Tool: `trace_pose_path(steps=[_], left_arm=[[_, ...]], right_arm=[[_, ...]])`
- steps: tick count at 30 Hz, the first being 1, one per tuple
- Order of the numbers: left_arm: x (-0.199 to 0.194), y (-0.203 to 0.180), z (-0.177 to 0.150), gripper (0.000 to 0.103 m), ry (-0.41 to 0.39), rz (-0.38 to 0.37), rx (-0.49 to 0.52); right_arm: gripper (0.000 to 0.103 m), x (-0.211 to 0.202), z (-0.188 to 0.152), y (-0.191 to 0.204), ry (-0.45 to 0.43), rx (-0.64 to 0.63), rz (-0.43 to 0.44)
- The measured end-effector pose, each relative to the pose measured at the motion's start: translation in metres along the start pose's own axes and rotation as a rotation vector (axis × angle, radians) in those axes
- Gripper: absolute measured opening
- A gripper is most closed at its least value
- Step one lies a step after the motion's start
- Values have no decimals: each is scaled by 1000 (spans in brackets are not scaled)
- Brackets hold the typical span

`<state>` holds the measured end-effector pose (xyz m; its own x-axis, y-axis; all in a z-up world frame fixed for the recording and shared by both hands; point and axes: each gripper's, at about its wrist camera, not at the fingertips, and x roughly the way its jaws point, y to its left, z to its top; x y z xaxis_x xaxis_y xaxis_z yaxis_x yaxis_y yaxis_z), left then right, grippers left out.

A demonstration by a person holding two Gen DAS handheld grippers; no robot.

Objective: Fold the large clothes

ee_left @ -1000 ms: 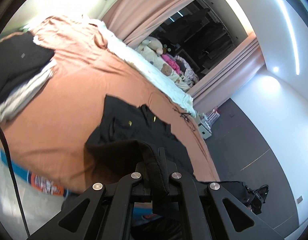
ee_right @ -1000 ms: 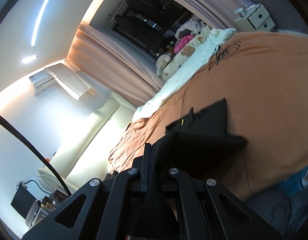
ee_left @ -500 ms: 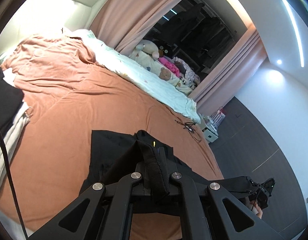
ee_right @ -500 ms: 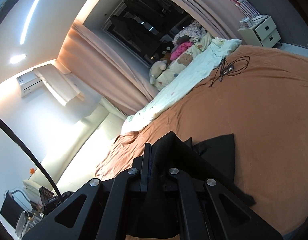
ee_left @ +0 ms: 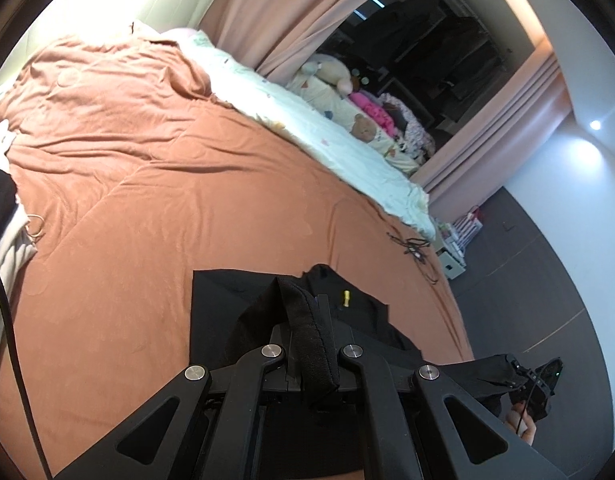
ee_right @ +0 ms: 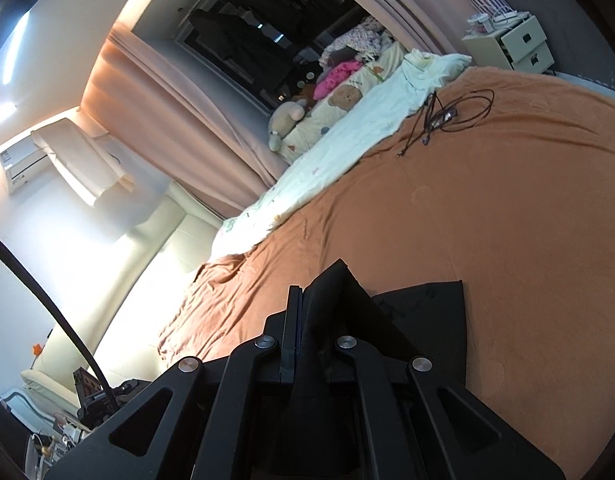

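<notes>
Home bedroom: bed (ee_left: 155,200), plush toys (ee_left: 335,74), curtains (ee_left: 291,8).

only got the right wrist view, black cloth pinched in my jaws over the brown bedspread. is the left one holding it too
Observer: Yes. The left gripper is shut on a thick hem band of the black garment, lifted off the bedspread.
Operator: any marks on it i can't see
Observer: A small yellow tag shows on the part lying flat, just right of the left jaws.
Operator: other stuff on the bed over there
Observer: A pile of black and white clothes lies at the far left edge of the bed, apart from the garment.
</notes>
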<state>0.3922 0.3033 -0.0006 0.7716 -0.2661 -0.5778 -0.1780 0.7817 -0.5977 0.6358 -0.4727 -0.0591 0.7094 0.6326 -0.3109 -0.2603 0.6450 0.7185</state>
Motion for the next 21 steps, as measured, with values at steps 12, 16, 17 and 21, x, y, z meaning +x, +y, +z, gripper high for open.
trace_pose_path(steps=[12,16,17,21], left_arm=[[121,46,21,2,125,70,-31],[157,64,18,3,169,109,-35],[165,68,17,3,178,115,-36],[188,78,15,13,203,149,-5]], right_arm=[[1,77,11,-15,91,46,-136],[1,101,8,-15,128,39,-199],[1,106,8,-15,135,41,-210],[1,128,9,-13,182,41,-277]])
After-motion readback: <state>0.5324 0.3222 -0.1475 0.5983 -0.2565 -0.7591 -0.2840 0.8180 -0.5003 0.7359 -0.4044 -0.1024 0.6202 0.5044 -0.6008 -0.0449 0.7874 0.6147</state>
